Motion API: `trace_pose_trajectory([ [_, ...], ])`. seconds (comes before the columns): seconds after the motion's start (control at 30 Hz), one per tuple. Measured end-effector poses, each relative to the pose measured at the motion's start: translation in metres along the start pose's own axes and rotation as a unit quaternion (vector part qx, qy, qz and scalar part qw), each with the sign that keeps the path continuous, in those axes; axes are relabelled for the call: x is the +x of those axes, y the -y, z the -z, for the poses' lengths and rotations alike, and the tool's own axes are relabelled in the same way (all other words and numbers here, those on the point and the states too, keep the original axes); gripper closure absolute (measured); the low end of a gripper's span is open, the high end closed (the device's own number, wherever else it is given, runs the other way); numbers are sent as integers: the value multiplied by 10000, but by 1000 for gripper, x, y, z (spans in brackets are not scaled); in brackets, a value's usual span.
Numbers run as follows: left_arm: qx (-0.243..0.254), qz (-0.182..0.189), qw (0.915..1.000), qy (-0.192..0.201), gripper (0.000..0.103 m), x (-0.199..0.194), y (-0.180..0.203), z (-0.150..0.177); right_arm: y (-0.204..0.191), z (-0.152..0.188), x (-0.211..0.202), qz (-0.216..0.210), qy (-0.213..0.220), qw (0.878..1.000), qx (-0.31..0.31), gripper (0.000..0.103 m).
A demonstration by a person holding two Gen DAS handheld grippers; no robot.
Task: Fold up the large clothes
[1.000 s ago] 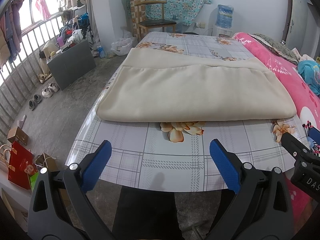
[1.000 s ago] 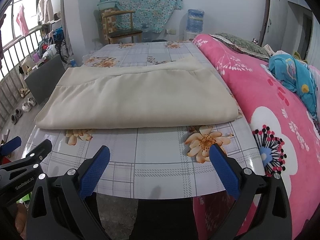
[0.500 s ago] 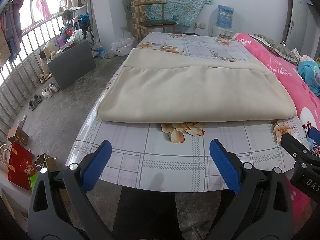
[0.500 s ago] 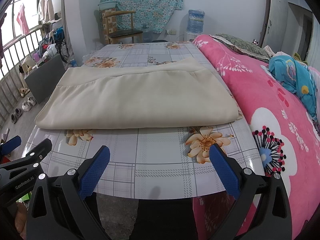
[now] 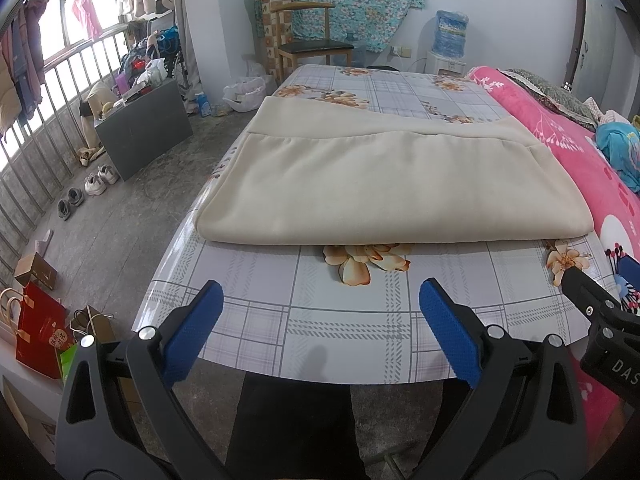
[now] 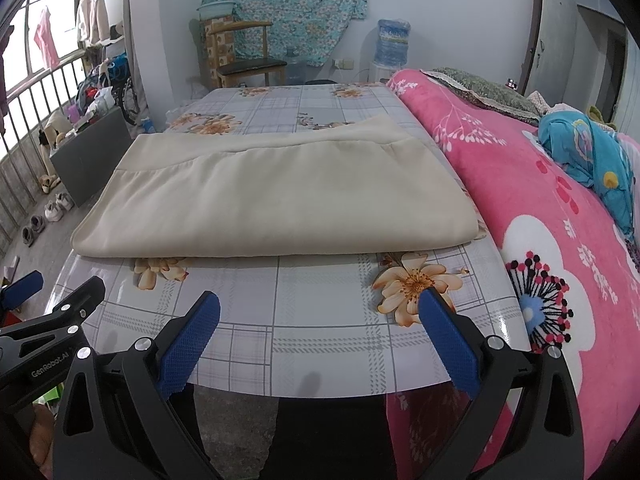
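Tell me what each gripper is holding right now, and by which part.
Nothing is held. The left gripper and right gripper are both open above the table's near edge, short of the folded cloth.
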State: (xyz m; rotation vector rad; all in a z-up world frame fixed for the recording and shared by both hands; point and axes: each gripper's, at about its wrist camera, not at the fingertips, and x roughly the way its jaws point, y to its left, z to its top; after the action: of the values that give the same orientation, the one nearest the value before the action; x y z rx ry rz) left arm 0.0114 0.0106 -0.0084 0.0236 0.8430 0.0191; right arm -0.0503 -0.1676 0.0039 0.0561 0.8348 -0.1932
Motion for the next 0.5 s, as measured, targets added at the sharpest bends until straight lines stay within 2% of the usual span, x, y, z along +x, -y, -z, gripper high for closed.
trace_pose_trajectory([
  [0.5, 2, -4, 10000, 13, 8, -1, 0, -3, -1, 0, 0, -3, -6, 10000, -9, 6],
])
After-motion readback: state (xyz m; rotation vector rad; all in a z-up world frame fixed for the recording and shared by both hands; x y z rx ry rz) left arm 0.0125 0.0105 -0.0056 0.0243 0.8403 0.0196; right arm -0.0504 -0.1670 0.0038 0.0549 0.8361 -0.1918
